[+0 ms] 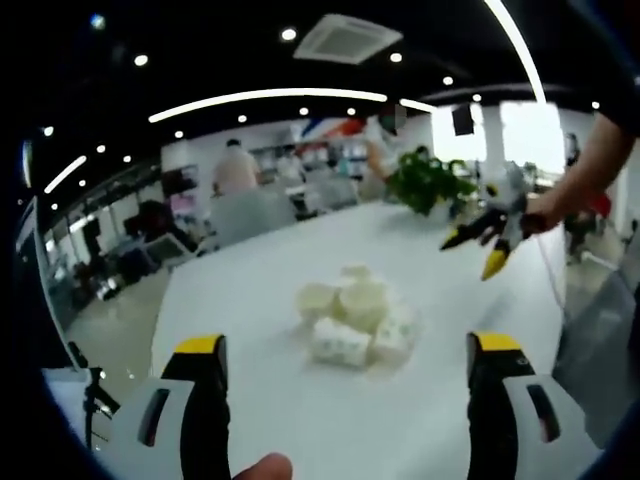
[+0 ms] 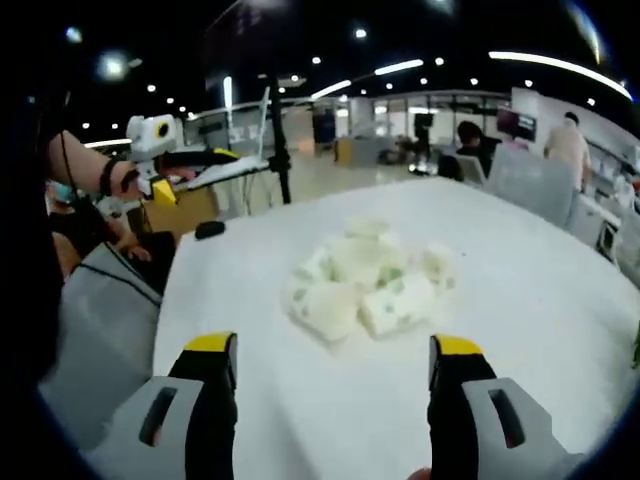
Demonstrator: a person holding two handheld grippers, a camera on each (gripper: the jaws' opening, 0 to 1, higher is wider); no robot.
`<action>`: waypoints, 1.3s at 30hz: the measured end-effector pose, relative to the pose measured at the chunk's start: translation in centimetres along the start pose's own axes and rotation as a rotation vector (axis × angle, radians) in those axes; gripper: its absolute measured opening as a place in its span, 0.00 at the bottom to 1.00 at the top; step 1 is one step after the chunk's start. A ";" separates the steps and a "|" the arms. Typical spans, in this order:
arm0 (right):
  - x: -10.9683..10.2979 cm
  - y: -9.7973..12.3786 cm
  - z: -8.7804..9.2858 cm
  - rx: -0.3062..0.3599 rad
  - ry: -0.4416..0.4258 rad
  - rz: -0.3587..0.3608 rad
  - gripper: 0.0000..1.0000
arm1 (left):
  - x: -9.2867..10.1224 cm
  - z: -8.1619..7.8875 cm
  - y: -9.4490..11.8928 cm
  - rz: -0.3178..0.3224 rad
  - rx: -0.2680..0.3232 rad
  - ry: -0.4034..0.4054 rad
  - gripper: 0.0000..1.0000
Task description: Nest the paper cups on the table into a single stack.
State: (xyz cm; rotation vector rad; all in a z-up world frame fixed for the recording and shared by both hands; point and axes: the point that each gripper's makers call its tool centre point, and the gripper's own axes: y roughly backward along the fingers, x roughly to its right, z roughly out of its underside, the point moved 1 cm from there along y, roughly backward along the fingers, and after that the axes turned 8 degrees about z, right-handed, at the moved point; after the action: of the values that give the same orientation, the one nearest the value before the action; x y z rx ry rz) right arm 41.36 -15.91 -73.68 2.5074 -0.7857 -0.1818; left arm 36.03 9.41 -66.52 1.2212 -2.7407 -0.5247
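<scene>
Left gripper (image 1: 345, 375) is spread wide with nothing between its yellow-tipped jaws, hanging over bare white table (image 1: 250, 300). At twelve o'clock just ahead sits the heap of paper cups (image 1: 360, 320), tumbled on their sides and touching one another, mid-table with open surface all round. Up at two o'clock the right gripper (image 1: 490, 235) hovers in a hand above the far edge, jaws parted, beside a potted plant (image 1: 428, 182). From the right gripper view, that gripper (image 2: 335, 375) is equally wide and empty, cups (image 2: 365, 280) dead ahead at twelve. The table's near edge runs at nine o'clock, a small dark object (image 2: 209, 229) beside it, and the left gripper (image 2: 165, 160) is held aloft at ten o'clock.
</scene>
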 end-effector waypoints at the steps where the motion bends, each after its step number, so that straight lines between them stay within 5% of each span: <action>1: 0.1 -0.3 0.0 -0.001 -0.008 -0.003 0.75 | 0.1 0.3 0.0 -0.003 -0.005 0.008 1.00; 16: -2.0 -3.6 1.0 -0.057 -0.027 -0.101 0.58 | 0.3 2.4 1.3 -0.017 -0.018 0.037 1.00; 39: -3.1 -7.7 1.1 -0.064 -0.106 -0.196 0.47 | 1.7 4.8 2.0 0.002 -0.068 0.071 1.00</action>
State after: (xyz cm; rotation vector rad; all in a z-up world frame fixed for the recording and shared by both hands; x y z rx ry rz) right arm 42.36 -9.21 -78.53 2.5278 -0.5636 -0.4040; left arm 32.40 10.70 -70.35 1.1976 -2.6424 -0.5577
